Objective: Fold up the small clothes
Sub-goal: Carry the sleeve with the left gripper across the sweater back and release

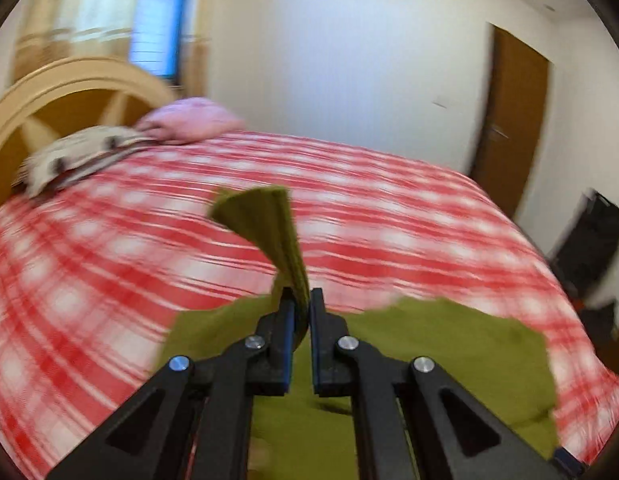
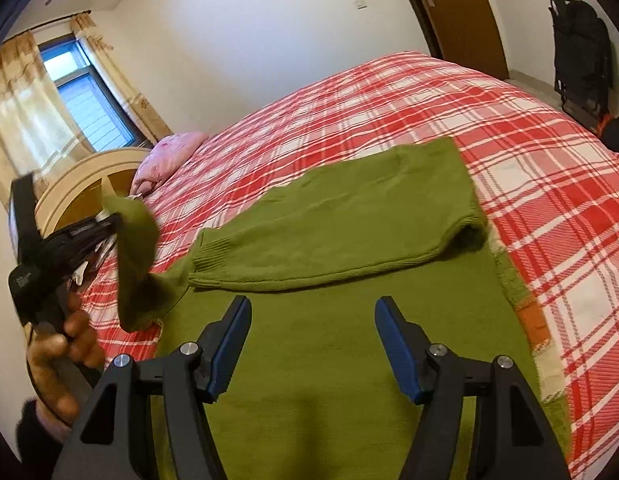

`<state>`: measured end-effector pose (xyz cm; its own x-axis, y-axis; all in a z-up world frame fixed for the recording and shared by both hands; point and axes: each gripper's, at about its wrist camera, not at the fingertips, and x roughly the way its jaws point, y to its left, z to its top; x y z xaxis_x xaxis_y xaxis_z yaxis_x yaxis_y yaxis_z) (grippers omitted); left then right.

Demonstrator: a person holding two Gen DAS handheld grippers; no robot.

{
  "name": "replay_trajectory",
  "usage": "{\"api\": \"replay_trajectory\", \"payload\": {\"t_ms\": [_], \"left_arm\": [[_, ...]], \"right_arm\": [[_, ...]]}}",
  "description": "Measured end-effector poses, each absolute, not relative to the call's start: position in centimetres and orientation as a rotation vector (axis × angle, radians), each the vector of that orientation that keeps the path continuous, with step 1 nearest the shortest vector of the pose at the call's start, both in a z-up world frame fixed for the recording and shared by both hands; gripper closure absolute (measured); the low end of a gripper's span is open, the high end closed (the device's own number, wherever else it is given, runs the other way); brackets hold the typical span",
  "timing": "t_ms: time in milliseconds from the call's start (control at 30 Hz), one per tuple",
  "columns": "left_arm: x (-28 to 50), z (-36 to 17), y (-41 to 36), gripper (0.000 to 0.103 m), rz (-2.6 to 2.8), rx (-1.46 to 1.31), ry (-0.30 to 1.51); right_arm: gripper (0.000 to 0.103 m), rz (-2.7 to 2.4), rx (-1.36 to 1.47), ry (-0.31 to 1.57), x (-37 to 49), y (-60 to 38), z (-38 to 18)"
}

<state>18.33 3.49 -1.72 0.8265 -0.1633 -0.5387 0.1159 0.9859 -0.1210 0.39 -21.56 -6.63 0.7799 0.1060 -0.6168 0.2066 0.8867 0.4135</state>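
Observation:
An olive-green knit sweater (image 2: pixel 333 340) lies flat on the red-and-white plaid bed (image 2: pixel 429 92). One sleeve (image 2: pixel 349 232) is folded across its body. My left gripper (image 1: pixel 300 304) is shut on the other sleeve's cuff (image 1: pixel 265 220) and holds it lifted above the bed. The same gripper shows at the left of the right wrist view (image 2: pixel 109 220), with the sleeve (image 2: pixel 135 264) hanging from it. My right gripper (image 2: pixel 312 312) is open and empty, low over the sweater's body.
A pink pillow (image 2: pixel 169 156) and a patterned one (image 1: pixel 73 156) lie by the curved wooden headboard (image 1: pixel 69 92). A brown door (image 1: pixel 509 120) and a black bag (image 2: pixel 581 52) stand beyond the bed's far side. The left wrist view is motion-blurred.

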Motion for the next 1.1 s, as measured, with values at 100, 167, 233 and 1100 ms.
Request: {"api": "replay_trajectory", "payload": {"t_ms": [100, 167, 233, 1100], "left_arm": [[17.9, -3.2, -1.4, 0.096, -0.234, -0.054, 0.621], [17.4, -4.2, -3.9, 0.096, -0.274, -0.026, 0.633], [17.3, -5.3, -6.0, 0.096, -0.288, 0.017, 0.651], [11.9, -14.3, 4.9, 0.01, 0.019, -0.083, 0.801]], "right_arm": [[0.038, -0.08, 0.497, 0.677, -0.1, -22.7, -7.0], [0.038, -0.094, 0.505, 0.681, -0.2, -23.3, -7.3], [0.038, -0.102, 0.514, 0.688, -0.3, -23.9, -7.6], [0.038, 0.089, 0.369, 0.838, 19.4, -16.2, -12.0]]}}
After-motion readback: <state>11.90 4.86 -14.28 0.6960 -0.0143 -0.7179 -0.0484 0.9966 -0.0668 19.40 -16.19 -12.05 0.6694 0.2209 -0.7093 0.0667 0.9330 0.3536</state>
